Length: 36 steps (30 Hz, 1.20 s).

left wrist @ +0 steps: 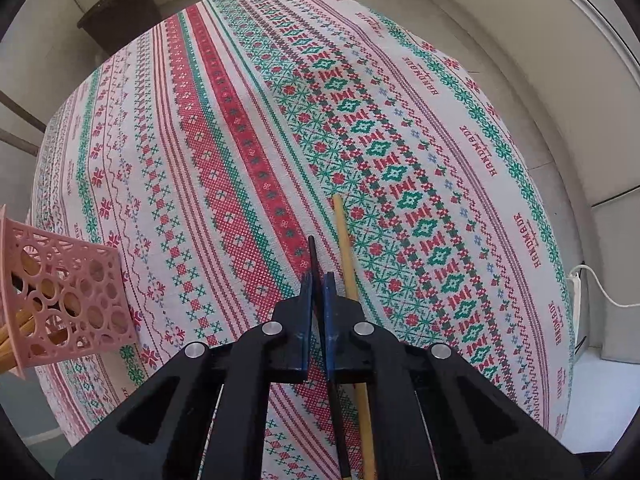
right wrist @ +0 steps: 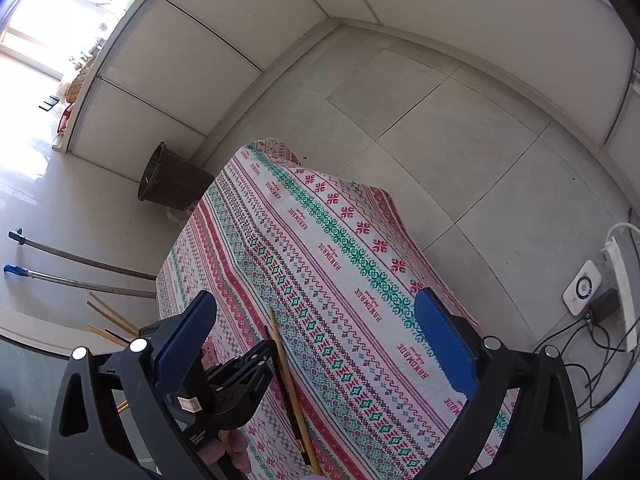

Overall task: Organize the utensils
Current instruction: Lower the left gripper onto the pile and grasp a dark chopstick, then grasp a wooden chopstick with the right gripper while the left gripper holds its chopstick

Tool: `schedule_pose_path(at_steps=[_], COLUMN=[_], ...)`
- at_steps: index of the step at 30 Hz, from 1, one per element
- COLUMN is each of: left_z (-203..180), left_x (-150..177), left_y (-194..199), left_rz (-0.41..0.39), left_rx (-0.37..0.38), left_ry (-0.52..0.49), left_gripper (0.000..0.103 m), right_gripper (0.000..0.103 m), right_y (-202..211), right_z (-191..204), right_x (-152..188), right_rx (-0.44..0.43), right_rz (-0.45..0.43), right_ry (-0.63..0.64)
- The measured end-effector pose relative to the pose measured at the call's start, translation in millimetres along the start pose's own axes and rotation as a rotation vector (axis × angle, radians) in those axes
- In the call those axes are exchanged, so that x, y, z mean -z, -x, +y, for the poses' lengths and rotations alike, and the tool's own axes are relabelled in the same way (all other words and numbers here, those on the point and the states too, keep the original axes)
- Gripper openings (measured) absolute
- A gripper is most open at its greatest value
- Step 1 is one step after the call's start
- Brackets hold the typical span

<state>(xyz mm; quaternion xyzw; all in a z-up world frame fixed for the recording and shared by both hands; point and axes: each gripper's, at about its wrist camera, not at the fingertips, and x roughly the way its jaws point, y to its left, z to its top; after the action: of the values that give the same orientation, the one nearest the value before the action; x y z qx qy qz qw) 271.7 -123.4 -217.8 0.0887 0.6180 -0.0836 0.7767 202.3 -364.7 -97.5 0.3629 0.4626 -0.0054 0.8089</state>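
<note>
My left gripper (left wrist: 319,284) is shut on a black chopstick (left wrist: 313,256), low over the patterned tablecloth (left wrist: 224,152). A light wooden chopstick (left wrist: 345,248) lies on the cloth just right of the fingers. A pink perforated utensil holder (left wrist: 64,296) with several wooden chopsticks inside stands at the left edge. In the right wrist view my right gripper (right wrist: 316,332) is open and empty, high above the table. Below it I see the left gripper (right wrist: 244,376) at the black chopstick (right wrist: 286,396) and the wooden chopstick (right wrist: 294,392) on the cloth.
A dark woven bin (right wrist: 172,184) stands on the floor beyond the table's far corner. Two long poles (right wrist: 80,272) lie on the floor at left. A power strip (right wrist: 622,292), a white device and cables sit on the floor at right.
</note>
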Motion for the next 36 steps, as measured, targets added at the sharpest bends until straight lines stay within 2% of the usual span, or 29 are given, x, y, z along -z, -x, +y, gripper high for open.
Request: schedule_pose_path(at_steps=[6, 15, 23, 26, 27, 29, 30, 33, 35, 36], left_z=[12, 26, 44, 50, 56, 61, 62, 71, 77, 78], left_x=[14, 90, 145, 165, 162, 169, 170, 172, 169, 168], left_y=[4, 38, 91, 105, 107, 117, 119, 126, 127, 126], left_rz=[-0.033, -0.076, -0.137, -0.161, -0.166, -0.178, -0.184, -0.196, -0.203, -0.207], left_rx=[0.066, -0.011, -0.033, -0.037, -0.041, -0.04, -0.036, -0.031, -0.033, -0.033], left_ry=[0.021, -0.06, 0.001, 0.018, 0.02, 0.031, 0.035, 0.048, 0.054, 0.057], left_gripper=[0.003, 0.003, 0.003, 0.003, 0.003, 0.003, 0.003, 0.003, 0.004, 0.004], right_gripper=[0.096, 0.096, 0.095, 0.086, 0.077, 0.074, 0.069, 0.064, 0.046, 0.034], right_y=[-19, -78, -129, -151, -158, -172, -171, -177, -177, -177], right_z=[4, 41, 76, 84, 86, 86, 90, 96, 99, 101], right_x=[3, 26, 44, 55, 59, 67, 70, 79, 83, 85], right_rx=[0.046, 0.124, 0.176, 0.208, 0.219, 0.233, 0.243, 0.269, 0.299, 0.316], right_rz=[0.047, 0.149, 0.177, 0.21, 0.225, 0.246, 0.211, 0.188, 0.16, 0.146], right_ry=[0.034, 0.162, 0.247, 0.282, 0.287, 0.294, 0.314, 0.351, 0.381, 0.4])
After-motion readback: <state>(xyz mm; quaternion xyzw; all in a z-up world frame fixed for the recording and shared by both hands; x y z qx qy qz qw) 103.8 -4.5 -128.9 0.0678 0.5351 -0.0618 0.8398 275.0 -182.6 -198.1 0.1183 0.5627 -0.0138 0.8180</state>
